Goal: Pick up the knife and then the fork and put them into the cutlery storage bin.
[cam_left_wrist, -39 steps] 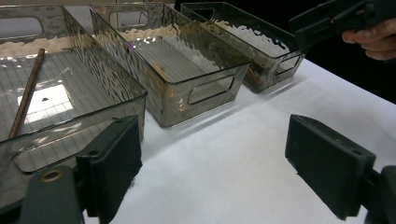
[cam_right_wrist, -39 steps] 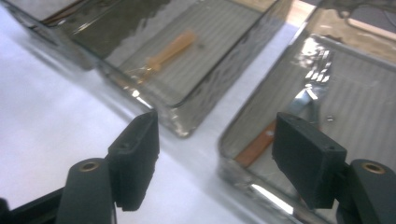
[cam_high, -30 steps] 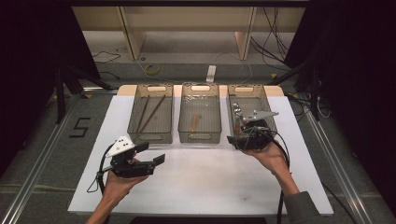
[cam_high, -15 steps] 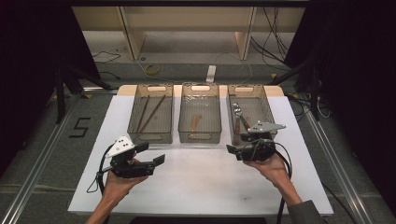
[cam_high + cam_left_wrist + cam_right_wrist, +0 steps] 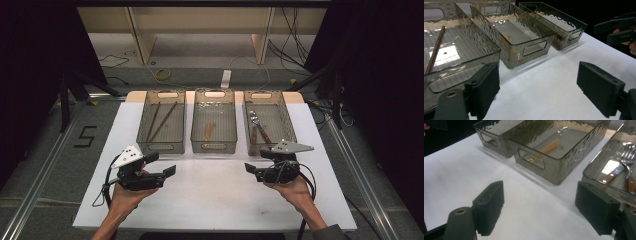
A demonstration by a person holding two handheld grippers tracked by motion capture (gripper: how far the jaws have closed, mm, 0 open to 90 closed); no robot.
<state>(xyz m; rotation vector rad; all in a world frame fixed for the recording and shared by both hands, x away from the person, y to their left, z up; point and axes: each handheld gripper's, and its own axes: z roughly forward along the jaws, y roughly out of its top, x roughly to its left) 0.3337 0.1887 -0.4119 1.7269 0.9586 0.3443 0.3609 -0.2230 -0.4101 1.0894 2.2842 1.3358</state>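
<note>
The right gripper [image 5: 254, 169] hovers over the white tabletop [image 5: 215, 200] just in front of the right bin [image 5: 287, 131]. Its jaws have just been opening and stand wide apart with nothing between them. In that bin lie forks [image 5: 629, 152] and a wooden-handled knife [image 5: 611, 176], the nearest things to those jaws. The middle bin [image 5: 214, 127] holds a pale wooden piece [image 5: 208, 131], and the left bin [image 5: 162, 127] holds brown chopsticks [image 5: 160, 121]. The left gripper [image 5: 164, 165] is held above the tabletop in front of the left bin, its jaws also apart and empty. Both grippers point inward toward each other, well apart.
</note>
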